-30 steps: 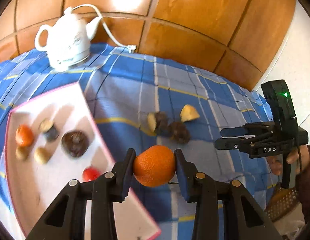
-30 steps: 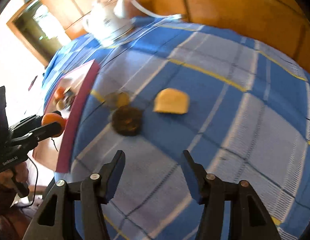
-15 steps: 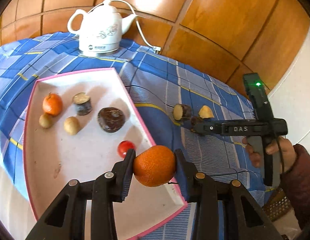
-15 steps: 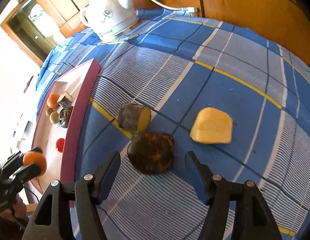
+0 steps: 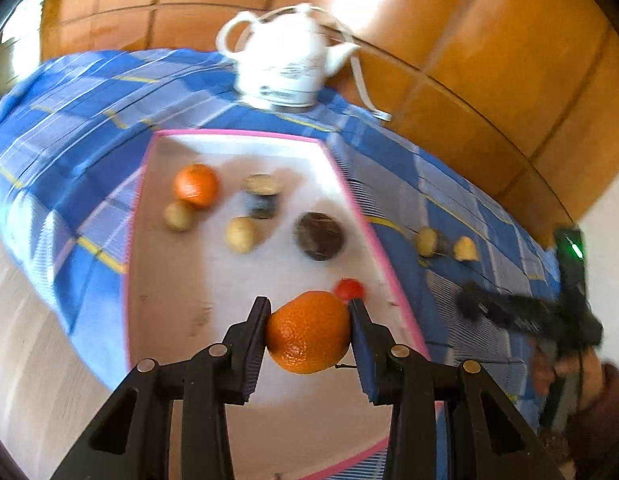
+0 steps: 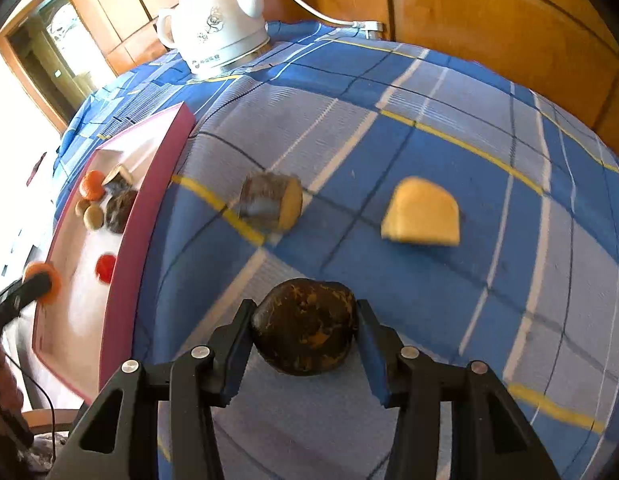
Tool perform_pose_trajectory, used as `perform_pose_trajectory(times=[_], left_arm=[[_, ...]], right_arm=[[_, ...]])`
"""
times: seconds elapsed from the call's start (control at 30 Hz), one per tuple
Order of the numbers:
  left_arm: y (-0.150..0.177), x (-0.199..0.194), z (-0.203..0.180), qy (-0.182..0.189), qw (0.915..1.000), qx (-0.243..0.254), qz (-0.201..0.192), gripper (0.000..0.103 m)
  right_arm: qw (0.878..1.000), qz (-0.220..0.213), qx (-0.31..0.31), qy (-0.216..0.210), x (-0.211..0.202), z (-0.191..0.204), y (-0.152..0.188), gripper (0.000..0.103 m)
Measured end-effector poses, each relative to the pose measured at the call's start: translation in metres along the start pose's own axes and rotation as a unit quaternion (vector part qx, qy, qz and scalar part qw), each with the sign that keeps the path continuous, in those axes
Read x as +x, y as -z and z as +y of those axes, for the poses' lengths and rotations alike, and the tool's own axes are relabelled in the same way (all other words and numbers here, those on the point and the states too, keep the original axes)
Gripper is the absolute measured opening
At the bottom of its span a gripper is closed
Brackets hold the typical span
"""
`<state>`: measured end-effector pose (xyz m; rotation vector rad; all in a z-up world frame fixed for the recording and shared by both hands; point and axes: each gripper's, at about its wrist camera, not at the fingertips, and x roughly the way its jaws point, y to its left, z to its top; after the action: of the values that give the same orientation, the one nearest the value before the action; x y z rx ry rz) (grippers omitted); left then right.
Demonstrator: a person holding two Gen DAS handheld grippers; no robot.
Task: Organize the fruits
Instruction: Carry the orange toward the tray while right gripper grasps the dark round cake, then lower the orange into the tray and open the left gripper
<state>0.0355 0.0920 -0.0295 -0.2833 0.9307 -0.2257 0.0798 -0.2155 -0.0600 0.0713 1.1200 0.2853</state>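
Note:
My left gripper (image 5: 308,330) is shut on an orange (image 5: 308,332) and holds it above the near part of the pink-rimmed white tray (image 5: 237,133). The tray holds another orange (image 5: 195,185), two small tan fruits (image 5: 240,234), a cut dark piece (image 5: 262,196), a dark brown fruit (image 5: 320,235) and a small red fruit (image 5: 349,289). My right gripper (image 6: 305,334) is open, its jaws on either side of a dark brown fruit (image 6: 305,332) on the blue checked cloth. A cut dark piece (image 6: 270,208) and a yellow wedge (image 6: 421,212) lie beyond it.
A white electric kettle (image 5: 283,66) with its cord stands at the back of the table against the wooden wall; it also shows in the right wrist view (image 6: 217,32). The tray (image 6: 149,188) lies left of the right gripper. The table's left edge drops to pale floor.
My left gripper has carried the orange left, from over the cloth to over the tray. My right gripper has moved forward so the dark brown fruit now sits between its jaws.

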Motion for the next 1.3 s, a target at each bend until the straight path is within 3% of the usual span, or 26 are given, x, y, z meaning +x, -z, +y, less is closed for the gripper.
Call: perform_pose_trajectory(times=[0.2, 0.47, 0.63, 0.93, 1.3], left_arm=[[0.0, 0.0, 0.022, -0.039, 0.9986, -0.036, -0.002, 0.04], [-0.003, 0.001, 0.024, -0.109, 0.9937, -0.01, -0.027, 0.04], [0.003, 0.008, 0.025, -0.125, 0.9919, -0.003, -0.023, 0.04], [0.002, 0.005, 0.022, -0.142, 0.989, 0.005, -0.041, 0.04], [-0.006, -0.011, 0.007, -0.164, 0.9822, 0.042, -0.081, 0.041]], right_arm=[[0.999, -0.022, 0.037, -0.024, -0.005, -0.013, 0.012, 0.05], [0.997, -0.04, 0.052, -0.041, -0.003, -0.018, 0.015, 0.05], [0.997, -0.053, 0.036, -0.049, -0.001, -0.019, 0.019, 0.05], [0.994, -0.11, -0.011, -0.004, 0.0, -0.006, 0.037, 0.048], [0.992, -0.122, -0.021, 0.012, 0.0, -0.002, 0.04, 0.048]])
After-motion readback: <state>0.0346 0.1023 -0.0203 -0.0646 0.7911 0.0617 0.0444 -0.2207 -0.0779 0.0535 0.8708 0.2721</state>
